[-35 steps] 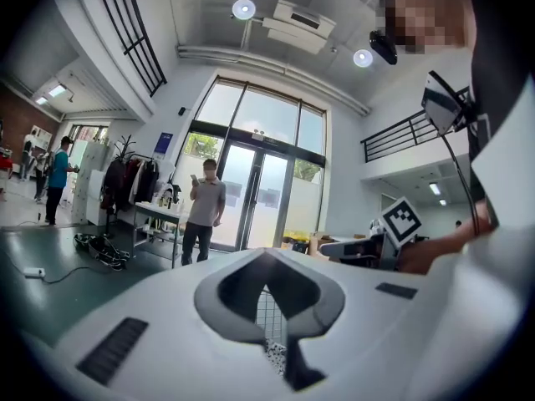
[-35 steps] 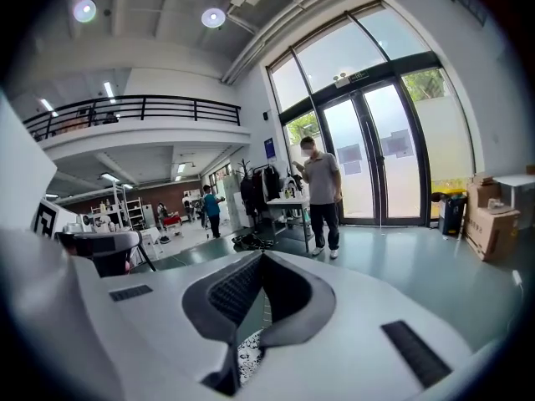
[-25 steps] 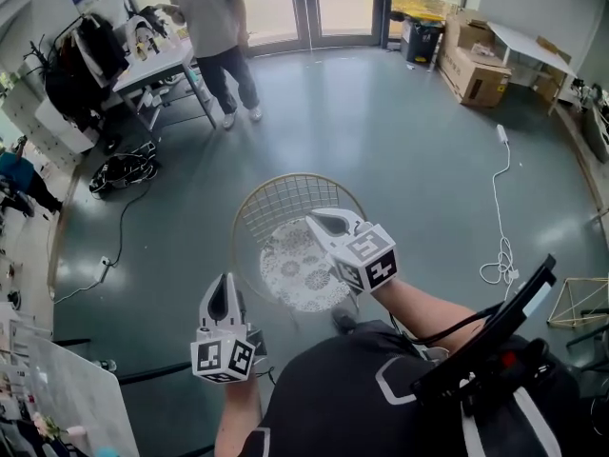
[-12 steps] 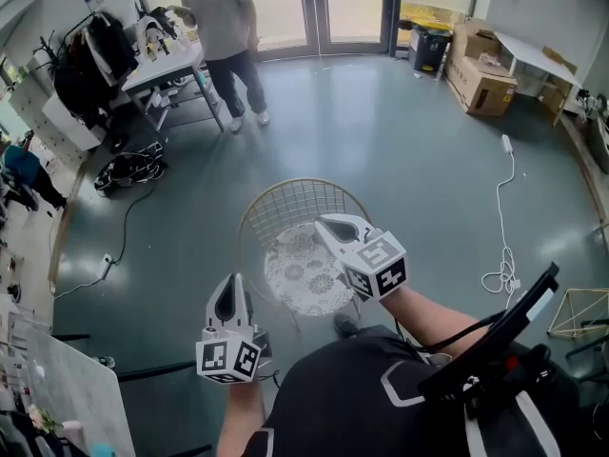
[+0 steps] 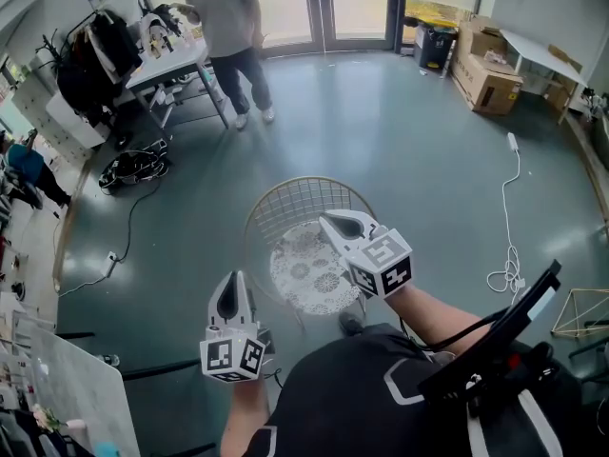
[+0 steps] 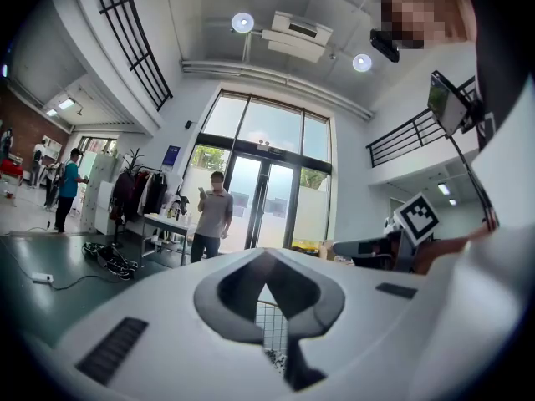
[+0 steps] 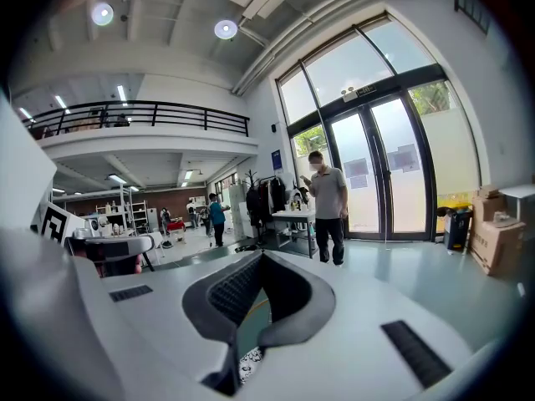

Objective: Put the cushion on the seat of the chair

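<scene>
A wire-backed chair [image 5: 295, 204] stands on the green floor in front of me. A round white cushion with a dark floral print [image 5: 309, 272] lies on its seat. My right gripper [image 5: 343, 224] hovers above the cushion's right part, shut and empty. My left gripper [image 5: 229, 298] hangs to the left of the chair, also shut with nothing in it. In the left gripper view a strip of the wire back [image 6: 272, 322] and a bit of the cushion [image 6: 276, 360] show through the jaw window. A bit of cushion [image 7: 248, 362] shows in the right gripper view.
A person [image 5: 228, 36] stands by a cluttered table [image 5: 166, 60] at the far left, near glass doors. Cardboard boxes [image 5: 490, 69] sit at the far right. A white cable [image 5: 504, 246] trails on the floor at right. A dark bag [image 5: 133, 169] lies on the floor at left.
The view has shifted slightly, so the chair and the far scene sit lower and more to the right. Both grippers keep their places relative to the chair and stay shut.
</scene>
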The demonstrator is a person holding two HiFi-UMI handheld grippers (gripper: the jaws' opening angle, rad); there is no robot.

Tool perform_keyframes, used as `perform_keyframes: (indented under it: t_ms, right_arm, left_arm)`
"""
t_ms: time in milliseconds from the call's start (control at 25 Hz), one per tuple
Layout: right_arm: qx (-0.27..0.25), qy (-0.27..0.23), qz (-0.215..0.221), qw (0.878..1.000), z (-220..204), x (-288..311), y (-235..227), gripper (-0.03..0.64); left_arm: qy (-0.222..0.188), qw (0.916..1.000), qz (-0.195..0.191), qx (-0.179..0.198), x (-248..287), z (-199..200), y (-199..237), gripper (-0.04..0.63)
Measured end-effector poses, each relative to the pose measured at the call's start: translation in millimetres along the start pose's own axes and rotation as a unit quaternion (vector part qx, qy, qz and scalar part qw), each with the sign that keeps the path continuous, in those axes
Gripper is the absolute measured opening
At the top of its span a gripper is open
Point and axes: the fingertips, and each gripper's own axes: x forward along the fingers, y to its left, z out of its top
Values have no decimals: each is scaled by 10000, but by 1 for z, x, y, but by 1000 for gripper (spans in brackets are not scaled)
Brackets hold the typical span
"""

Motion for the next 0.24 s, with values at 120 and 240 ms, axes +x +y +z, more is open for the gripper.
perform_keyframes:
  t_ms: [120, 240]
  right_arm:
    - [-48, -22, -30, 10000, 3, 3, -3, 9]
    - [-47, -25, -48, 10000, 3, 2, -5, 9]
  left_arm:
    - [44, 10000, 4, 4, 4, 0, 3, 8]
    - [83, 10000, -14, -33, 5, -1, 1, 8]
